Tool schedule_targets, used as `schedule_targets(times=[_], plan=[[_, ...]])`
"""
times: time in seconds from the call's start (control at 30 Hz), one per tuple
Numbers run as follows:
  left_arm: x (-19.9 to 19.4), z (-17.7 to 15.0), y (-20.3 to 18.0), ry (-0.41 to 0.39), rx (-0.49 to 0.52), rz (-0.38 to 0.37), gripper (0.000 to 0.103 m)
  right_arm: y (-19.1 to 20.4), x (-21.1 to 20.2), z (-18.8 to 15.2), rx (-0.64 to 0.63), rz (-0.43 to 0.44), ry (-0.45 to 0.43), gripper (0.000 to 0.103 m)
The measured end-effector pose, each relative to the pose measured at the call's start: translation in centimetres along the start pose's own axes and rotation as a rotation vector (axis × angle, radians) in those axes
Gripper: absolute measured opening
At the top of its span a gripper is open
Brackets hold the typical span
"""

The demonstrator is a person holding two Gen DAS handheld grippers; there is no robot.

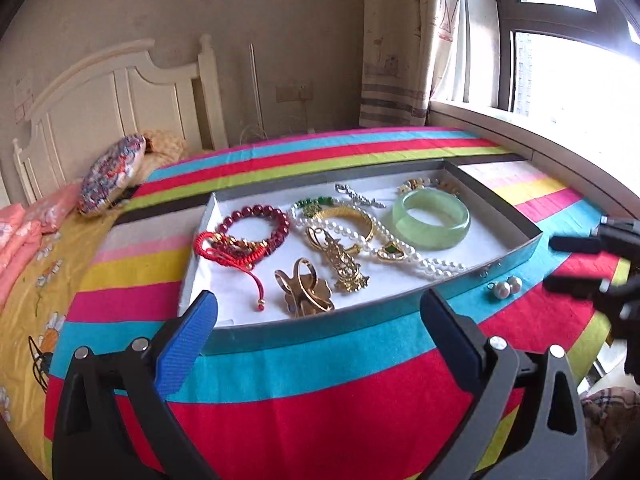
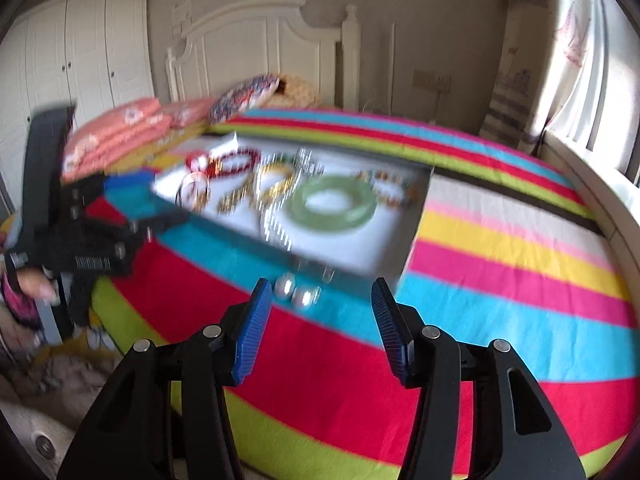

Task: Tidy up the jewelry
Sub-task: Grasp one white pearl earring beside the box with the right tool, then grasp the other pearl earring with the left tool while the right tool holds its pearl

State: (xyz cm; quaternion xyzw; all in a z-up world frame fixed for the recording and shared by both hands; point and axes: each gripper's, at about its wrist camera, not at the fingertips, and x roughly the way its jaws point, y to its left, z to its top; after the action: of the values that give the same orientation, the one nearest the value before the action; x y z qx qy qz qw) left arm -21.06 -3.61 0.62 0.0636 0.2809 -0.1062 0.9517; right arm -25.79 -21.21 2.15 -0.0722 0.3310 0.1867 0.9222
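Observation:
A shallow grey tray point(image 1: 516, 245) lies on the striped blanket and holds a green jade bangle point(image 1: 431, 219), a red bead bracelet point(image 1: 256, 227), a red cord bracelet point(image 1: 224, 254), a pearl necklace point(image 1: 400, 248), gold brooches point(image 1: 306, 293) and other gold pieces. Two pearl earrings point(image 1: 505, 288) lie on the blanket outside the tray's near right corner. My left gripper point(image 1: 320, 316) is open and empty before the tray's front edge. My right gripper point(image 2: 320, 300) is open and empty just short of the blurred pearl earrings point(image 2: 298, 292); it also shows in the left wrist view point(image 1: 576, 264).
The striped blanket point(image 1: 320, 400) covers the bed. A patterned cushion point(image 1: 112, 176) and folded pink bedding point(image 2: 120, 136) lie near the white headboard point(image 1: 120, 96). A window sill point(image 1: 540, 128) runs along the right. The tray point(image 2: 404, 264) is blurred in the right wrist view.

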Motion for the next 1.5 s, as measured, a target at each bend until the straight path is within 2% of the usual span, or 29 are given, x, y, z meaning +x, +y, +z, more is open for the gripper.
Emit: schedule_targets(times=[0.17, 0.33, 0.6, 0.67, 1.03, 1.27, 1.33, 1.5], plan=[[-0.6, -1.0, -0.4, -0.003, 0.003, -0.01, 0.1, 0.7, 1.1, -0.3, -0.011, -0.01, 0.037, 0.04], [-0.4, -2.2, -0.8, 0.027, -0.007, -0.039, 0.1, 1.1, 2.3, -0.3, -0.016, -0.013, 0.077, 0.032], [-0.6, -2.5, -2.3, 0.036, 0.031, -0.085, 0.1, 1.7, 3.4, 0.4, -0.037, -0.002, 0.091, 0.025], [-0.6, -2.6, -2.6, 0.042, 0.042, -0.09, 0.1, 1.9, 3.4, 0.4, -0.046, 0.004, 0.084, 0.017], [-0.7, -2.5, -4.3, 0.066, 0.079, -0.122, 0.1, 0.6, 1.6, -0.9, -0.002, 0.022, 0.052, 0.016], [-0.3, -1.5, -6.1, 0.107, 0.061, -0.239, 0.1, -1.1, 0.2, -1.2, 0.034, 0.004, 0.013, 0.016], [0.1, -1.2, -6.8, 0.121, 0.068, -0.252, 0.097, -1.4, 0.1, -1.4, 0.043, 0.003, 0.012, 0.016], [1.9, -0.3, -8.7, 0.162, 0.091, -0.26, 0.076, -2.3, 0.0, -1.9, 0.072, 0.006, 0.006, 0.016]])
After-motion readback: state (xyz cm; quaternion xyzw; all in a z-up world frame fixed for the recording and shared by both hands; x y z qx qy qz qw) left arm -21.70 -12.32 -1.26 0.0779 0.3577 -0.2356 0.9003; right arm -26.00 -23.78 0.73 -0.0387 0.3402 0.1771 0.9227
